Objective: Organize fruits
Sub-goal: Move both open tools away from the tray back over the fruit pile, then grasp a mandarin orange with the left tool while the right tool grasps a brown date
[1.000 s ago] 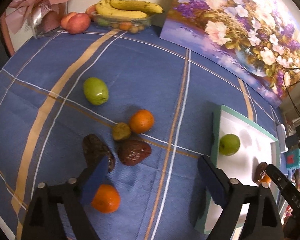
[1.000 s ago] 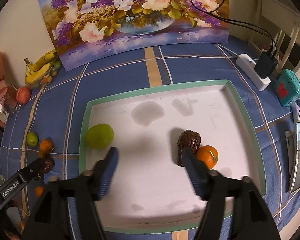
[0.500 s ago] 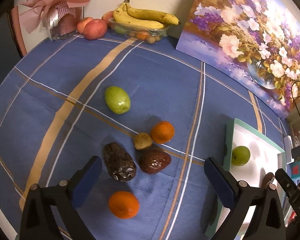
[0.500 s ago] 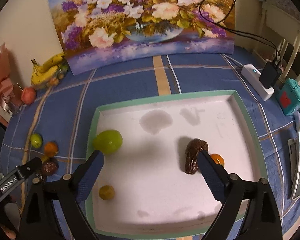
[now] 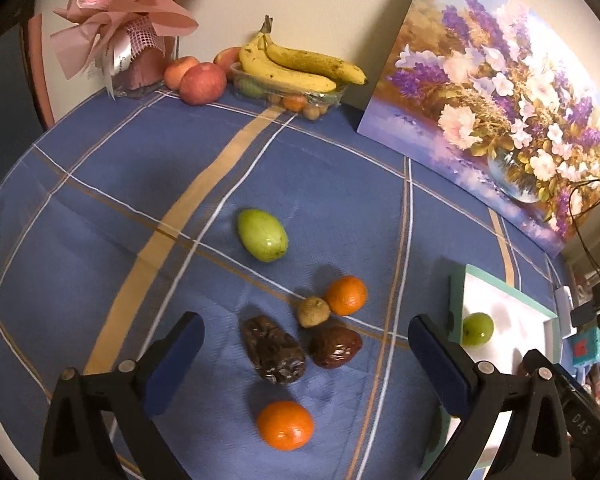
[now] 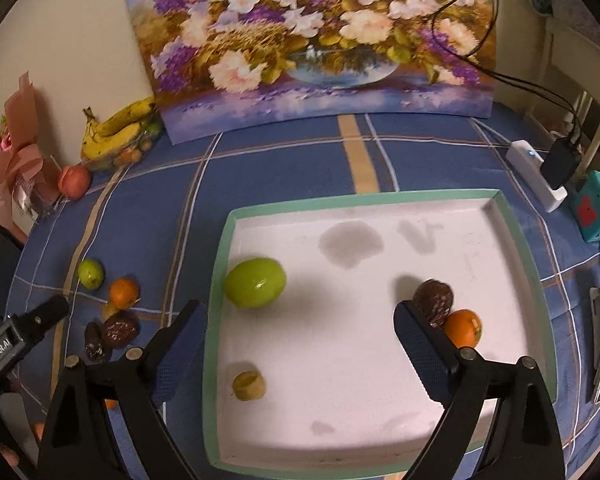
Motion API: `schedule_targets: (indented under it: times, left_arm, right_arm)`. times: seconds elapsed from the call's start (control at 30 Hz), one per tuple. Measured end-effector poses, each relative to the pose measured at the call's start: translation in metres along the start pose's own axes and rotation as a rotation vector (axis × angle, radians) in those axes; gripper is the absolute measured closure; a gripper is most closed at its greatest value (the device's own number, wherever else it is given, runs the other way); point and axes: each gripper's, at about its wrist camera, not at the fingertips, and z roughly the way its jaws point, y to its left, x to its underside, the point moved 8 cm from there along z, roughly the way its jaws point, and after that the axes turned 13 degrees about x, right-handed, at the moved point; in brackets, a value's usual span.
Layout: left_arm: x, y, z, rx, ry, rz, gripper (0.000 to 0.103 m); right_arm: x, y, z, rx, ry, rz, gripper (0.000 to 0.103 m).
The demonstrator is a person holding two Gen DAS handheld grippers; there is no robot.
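Fruit is split between two places right now — some in the white tray (image 6: 380,360) with its green rim, the rest loose on the blue checked tabletop (image 5: 100,220) to the tray's left. Four pieces lie in the tray: a green fruit (image 6: 255,282) near its left wall, a small yellowish one (image 6: 249,385) nearer the front, and a dark wrinkled fruit (image 6: 433,302) touching an orange (image 6: 463,328) toward the right side. Six pieces are outside it, in a loose cluster: a green fruit (image 5: 262,234) farthest from the tray, an orange (image 5: 345,295) just beside a small brownish fruit (image 5: 313,312), two dark wrinkled ones (image 5: 273,349) (image 5: 335,346), and another orange (image 5: 285,425) nearest the camera. By my reckoning the job is a bit under halfway.

The left gripper (image 5: 304,344) hangs over that cluster, fingers spread wide and empty, having just opened. The right gripper (image 6: 300,344) hovers over the tray, fingers likewise apart, just opened, nothing between them.

The tray's near edge is cut off behind the right gripper, and in the left view only a corner of it shows. Whether the bananas (image 5: 300,65) and apples (image 5: 202,82) against the wall belong to the task, I cannot tell.
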Motion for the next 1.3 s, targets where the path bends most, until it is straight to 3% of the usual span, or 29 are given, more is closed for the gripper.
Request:
schedule_targets:
  times: [0.37, 0.5, 0.73, 1.07, 1.3]
  left_arm:
    - [0.024, 0.03, 0.013, 0.045, 0.162, -0.151, 0.002]
    - [0.035, 0.027, 0.016, 0.062, 0.213, -0.156, 0.015]
    - [0.048, 0.029, 0.015, 0.061, 0.271, -0.175, 0.022]
    - [0.064, 0.02, 0.023, 0.089, 0.349, -0.172, 0.05]
    - [0.077, 0.023, 0.031, 0.073, 0.404, -0.177, 0.06]
  right_arm:
    - [0.01, 0.024, -0.006, -0.013, 0.062, -0.028, 0.009]
    - [0.013, 0.031, -0.009, -0.016, 0.074, -0.037, 0.009]
    - [0.019, 0.036, -0.014, -0.014, 0.093, -0.045, 0.009]
    - [0.022, 0.036, -0.022, -0.013, 0.102, -0.04, 0.009]
    - [0.024, 0.036, -0.025, -0.012, 0.109, -0.041, 0.008]
